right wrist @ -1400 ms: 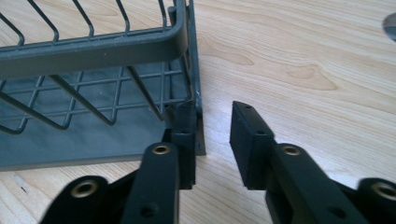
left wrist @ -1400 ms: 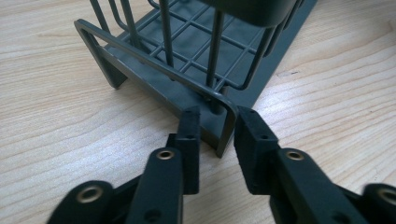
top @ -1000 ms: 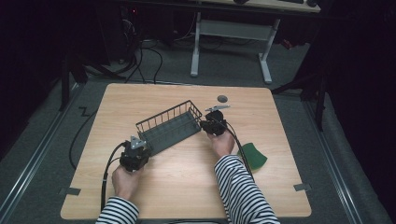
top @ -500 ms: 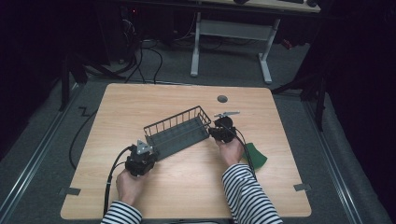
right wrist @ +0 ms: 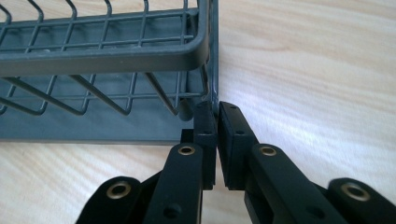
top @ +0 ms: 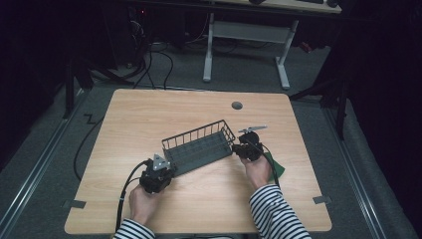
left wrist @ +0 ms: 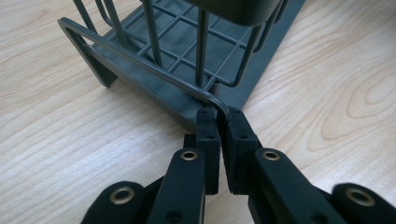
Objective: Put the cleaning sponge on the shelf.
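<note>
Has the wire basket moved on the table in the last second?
Yes. The wire basket, held at both ends, has shifted toward the person, farther from the round table hole.

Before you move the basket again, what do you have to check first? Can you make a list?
1. Left gripper pinching the basket corner: ok, jaws closed on its frame.
2. Right gripper pinching the other end: ok, jaws closed on an end wire.
3. Basket has nothing inside to spill: ok.
4. Basket level: cannot tell.
5. Green thing by the right hand out of the way: ok, it lies apart from the basket.
6. Table free around the basket: ok.
</note>
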The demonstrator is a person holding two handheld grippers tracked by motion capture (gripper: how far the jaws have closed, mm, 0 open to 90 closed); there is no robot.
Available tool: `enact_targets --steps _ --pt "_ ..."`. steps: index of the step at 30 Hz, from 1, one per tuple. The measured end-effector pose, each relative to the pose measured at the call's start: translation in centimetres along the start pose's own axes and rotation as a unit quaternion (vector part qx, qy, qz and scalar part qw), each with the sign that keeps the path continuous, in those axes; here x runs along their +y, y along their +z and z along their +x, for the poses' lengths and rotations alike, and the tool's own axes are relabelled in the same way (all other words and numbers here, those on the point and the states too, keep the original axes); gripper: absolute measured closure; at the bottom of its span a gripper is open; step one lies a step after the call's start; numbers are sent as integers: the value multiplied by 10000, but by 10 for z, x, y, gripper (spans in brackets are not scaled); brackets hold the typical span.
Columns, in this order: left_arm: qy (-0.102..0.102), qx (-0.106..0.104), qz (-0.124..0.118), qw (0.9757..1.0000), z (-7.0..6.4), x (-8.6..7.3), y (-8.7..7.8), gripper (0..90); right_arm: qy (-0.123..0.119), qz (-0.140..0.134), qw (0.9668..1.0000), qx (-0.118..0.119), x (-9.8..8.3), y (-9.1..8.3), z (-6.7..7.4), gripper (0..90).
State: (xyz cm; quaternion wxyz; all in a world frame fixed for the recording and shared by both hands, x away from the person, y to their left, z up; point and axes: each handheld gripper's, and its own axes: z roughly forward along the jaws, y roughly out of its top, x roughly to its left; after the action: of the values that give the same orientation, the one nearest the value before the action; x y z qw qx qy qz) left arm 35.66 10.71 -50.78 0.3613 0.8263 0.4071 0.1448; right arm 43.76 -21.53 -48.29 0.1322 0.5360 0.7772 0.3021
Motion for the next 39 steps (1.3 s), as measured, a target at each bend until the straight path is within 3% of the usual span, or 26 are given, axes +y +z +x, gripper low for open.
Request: enact_targets --steps 11,20,22,24,29,34,39 --pt "69 -84 -20 9999 -13 -3 -2 862 -184 58 9997 140 -25 -22 -7 866" --pt "-48 -180 -85 9998 -14 -7 -3 850 -317 82 9994 109 -31 -28 -6 833" --pt "-65 -163 -51 9998 -12 -7 -2 787 -359 50 9993 80 -31 -29 -5 746" --pt "-167 -131 35 9998 -9 -9 -1 645 -330 15 9995 5 -31 -31 -5 625" --pt "-206 9 88 9997 -6 -15 -2 418 -253 -235 9994 -46 -37 -40 -10 489" --pt "-181 94 120 9997 0 -20 -4 346 -260 -240 9993 -132 -48 -46 -14 435" --pt "-319 196 128 9992 11 -30 -6 324 -221 -334 9990 -178 -55 -54 -21 418"
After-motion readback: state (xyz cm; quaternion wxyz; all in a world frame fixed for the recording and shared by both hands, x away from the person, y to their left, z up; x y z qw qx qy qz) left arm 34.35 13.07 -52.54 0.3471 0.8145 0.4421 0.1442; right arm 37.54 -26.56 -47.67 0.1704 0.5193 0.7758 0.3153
